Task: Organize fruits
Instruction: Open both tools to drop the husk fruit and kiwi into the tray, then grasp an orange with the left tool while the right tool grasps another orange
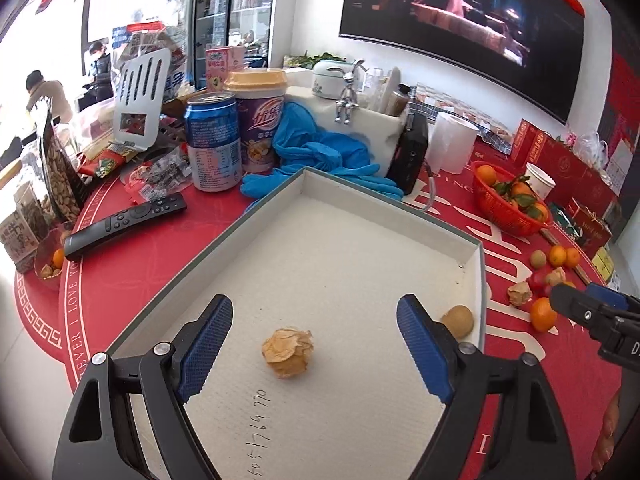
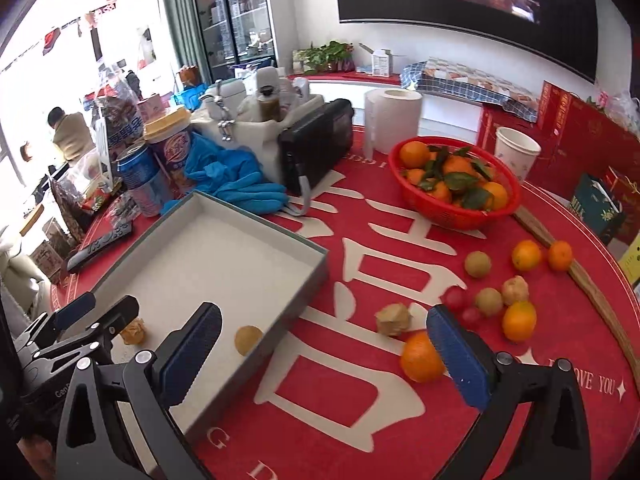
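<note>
A shallow grey box (image 1: 472,268) (image 2: 312,280) lies on the red tablecloth. Inside it sit a papery husked fruit (image 1: 287,353) (image 2: 133,333) and a round tan fruit (image 1: 459,320) (image 2: 248,339). My left gripper (image 1: 316,344) (image 2: 98,314) hangs open over the box, the husked fruit lying loose between its blue pads without contact. My right gripper (image 2: 324,354) (image 1: 576,300) is open above the box's near right corner, nothing held. Loose on the cloth to the right are oranges (image 2: 422,356), another husked fruit (image 2: 393,319), small tan fruits (image 2: 477,264) and red ones (image 2: 455,298).
A red basket (image 2: 448,212) (image 1: 502,216) of leafy oranges stands behind the loose fruit. Blue gloves (image 1: 320,152), a soda can (image 1: 212,144), a cup, a remote (image 1: 124,224), a black radio (image 2: 316,144), a paper roll and a paper cup (image 2: 516,152) crowd the far side. A wooden stick (image 2: 592,292) lies right.
</note>
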`<state>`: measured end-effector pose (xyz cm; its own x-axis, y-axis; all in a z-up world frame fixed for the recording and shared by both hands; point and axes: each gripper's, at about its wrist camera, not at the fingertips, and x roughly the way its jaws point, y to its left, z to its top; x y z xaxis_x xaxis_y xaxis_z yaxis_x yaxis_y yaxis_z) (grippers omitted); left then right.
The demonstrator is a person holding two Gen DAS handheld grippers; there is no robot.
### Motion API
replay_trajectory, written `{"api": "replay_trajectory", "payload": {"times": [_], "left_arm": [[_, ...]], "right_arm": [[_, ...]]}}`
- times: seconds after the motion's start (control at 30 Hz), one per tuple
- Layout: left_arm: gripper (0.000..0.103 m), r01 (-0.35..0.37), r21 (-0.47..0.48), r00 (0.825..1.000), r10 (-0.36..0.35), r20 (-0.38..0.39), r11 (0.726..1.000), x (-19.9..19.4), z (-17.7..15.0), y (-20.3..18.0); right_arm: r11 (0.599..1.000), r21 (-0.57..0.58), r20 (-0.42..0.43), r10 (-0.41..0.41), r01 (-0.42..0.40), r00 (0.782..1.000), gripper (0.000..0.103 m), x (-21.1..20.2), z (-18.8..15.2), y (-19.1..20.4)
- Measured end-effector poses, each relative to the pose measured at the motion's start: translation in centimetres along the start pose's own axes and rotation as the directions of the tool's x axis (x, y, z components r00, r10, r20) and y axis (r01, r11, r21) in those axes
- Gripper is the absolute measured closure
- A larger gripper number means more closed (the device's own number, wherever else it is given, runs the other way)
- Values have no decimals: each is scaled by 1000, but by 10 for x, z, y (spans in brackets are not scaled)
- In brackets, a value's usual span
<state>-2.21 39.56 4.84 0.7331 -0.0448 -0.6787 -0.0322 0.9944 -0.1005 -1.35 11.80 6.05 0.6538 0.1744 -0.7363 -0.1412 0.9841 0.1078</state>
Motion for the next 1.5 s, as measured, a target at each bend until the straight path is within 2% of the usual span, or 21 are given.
{"api": "replay_trajectory", "payload": {"times": [0.13,0.3,0.43,0.53,0.6,0.67,0.73,0.77,0.9,0.97,1.17,1.23,1.3,1.5], "left_arm": [[16,-8,76,1000,6,23,997,-7,-5,-26],[16,10,174,1000,-11,6,985,-21,-13,-64],[16,113,250,992,-96,-81,962,-24,-17,-108],[16,156,316,983,-118,-137,936,-17,-21,-147],[16,163,361,982,-115,-151,918,-9,-25,-173],[16,166,396,980,-109,-164,903,1,-29,-194],[17,182,410,974,-108,-198,894,15,-31,-210],[21,184,411,971,-101,-215,893,23,-32,-216],[45,200,366,951,-90,-296,909,51,-31,-223],[46,219,308,941,-116,-319,926,59,-29,-222],[46,198,305,946,-100,-309,931,66,-22,-236],[49,194,301,949,-100,-299,934,68,-20,-238],[62,188,302,953,-100,-285,935,70,-18,-240],[63,186,312,959,-102,-265,932,65,-22,-231]], "right_arm": [[996,76,-74,-41,47,996,0,-4,-24,-44],[976,128,-141,-156,175,978,0,-13,-53,-106],[950,204,-176,-202,237,963,0,-19,-77,-154],[935,229,-240,-215,270,947,0,-14,-91,-177],[936,153,-250,-274,317,929,0,-15,-91,-175],[944,178,-257,-227,277,939,0,-17,-94,-181],[946,168,-253,-232,279,939,0,-20,-97,-183],[947,166,-249,-230,276,941,0,-22,-98,-184],[951,154,-235,-227,267,945,0,-24,-102,-184],[953,149,-230,-226,263,947,0,-25,-103,-184],[952,152,-231,-228,266,946,0,-24,-103,-183],[951,155,-227,-231,269,946,0,-24,-103,-183],[950,157,-222,-233,270,947,0,-24,-104,-183],[950,157,-208,-236,270,949,0,-24,-103,-184]]}}
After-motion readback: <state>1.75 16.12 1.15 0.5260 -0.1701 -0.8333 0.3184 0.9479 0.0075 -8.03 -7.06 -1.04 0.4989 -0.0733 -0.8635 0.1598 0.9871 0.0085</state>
